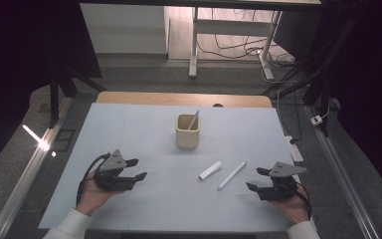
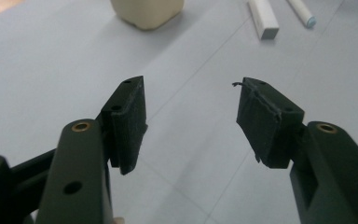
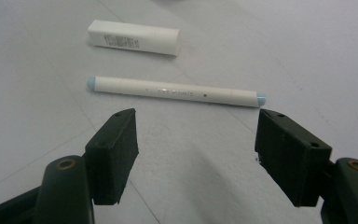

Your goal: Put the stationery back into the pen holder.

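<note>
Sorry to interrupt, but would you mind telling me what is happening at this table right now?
A person holds a pair of tongs in each hand over a pale blue mat. The right tongs are open and aimed at a white marker lying just ahead of them, with a small white box beyond. The left tongs are open too, holding nothing. A cream cup with one pen standing in it sits farther back. Nothing is gripped yet.

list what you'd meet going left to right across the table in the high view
left gripper → beige cup → white box → white marker → right gripper
</note>
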Motion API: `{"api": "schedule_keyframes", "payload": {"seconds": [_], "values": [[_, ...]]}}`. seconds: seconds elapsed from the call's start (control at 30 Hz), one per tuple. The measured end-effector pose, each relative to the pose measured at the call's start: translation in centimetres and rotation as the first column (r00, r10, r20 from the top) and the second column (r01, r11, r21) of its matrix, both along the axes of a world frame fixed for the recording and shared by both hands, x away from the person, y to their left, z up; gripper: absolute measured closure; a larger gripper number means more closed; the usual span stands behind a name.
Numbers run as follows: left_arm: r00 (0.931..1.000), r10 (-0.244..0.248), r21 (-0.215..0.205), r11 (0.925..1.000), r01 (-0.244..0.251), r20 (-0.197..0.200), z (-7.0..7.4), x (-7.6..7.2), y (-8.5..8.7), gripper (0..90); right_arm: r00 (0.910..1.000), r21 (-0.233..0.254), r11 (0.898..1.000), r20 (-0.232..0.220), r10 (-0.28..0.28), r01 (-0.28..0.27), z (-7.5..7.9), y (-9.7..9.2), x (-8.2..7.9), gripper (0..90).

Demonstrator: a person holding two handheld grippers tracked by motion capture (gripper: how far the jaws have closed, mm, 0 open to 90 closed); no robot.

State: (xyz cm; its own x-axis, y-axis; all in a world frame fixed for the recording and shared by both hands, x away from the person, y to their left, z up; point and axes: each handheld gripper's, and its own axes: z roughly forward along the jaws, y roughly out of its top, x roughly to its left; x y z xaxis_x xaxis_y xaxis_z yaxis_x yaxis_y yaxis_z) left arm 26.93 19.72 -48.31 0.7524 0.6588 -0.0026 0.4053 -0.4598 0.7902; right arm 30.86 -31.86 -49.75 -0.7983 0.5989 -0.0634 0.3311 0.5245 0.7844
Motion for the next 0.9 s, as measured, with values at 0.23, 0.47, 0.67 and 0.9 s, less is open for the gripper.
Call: {"api": "schedule_keyframes", "payload": {"seconds": [0.23, 0.47, 0.67, 0.9], "values": [[0.9998, 0.018, -0.001, 0.9998, -0.018, -0.007, -0.3, -0.8, 0.8, 41.0, 0.9977, -0.07, 0.995, -0.016, 0.067, -0.068, 0.6, 1.1, 0.3, 30.0], [0.9996, 0.021, -0.012, 0.9997, -0.021, -0.018, -0.8, -1.1, 1.1, 40.3, 0.9916, -0.113, 0.985, -0.023, 0.127, -0.129, 1.4, 2.2, 0.8, 29.5], [0.9991, 0.03, -0.012, 0.9995, -0.03, -0.032, -1.3, -1.4, 1.3, 39.7, 0.9826, -0.187, 0.965, -0.012, 0.185, -0.184, 2.2, 3.4, 1.0, 27.7], [0.9988, 0.032, -0.008, 0.9994, -0.032, -0.036, -1.6, -1.5, 1.4, 39.6, 0.9722, -0.207, 0.95, -0.048, 0.229, -0.234, 2.7, 4.6, 2.1, 28.3]]}}
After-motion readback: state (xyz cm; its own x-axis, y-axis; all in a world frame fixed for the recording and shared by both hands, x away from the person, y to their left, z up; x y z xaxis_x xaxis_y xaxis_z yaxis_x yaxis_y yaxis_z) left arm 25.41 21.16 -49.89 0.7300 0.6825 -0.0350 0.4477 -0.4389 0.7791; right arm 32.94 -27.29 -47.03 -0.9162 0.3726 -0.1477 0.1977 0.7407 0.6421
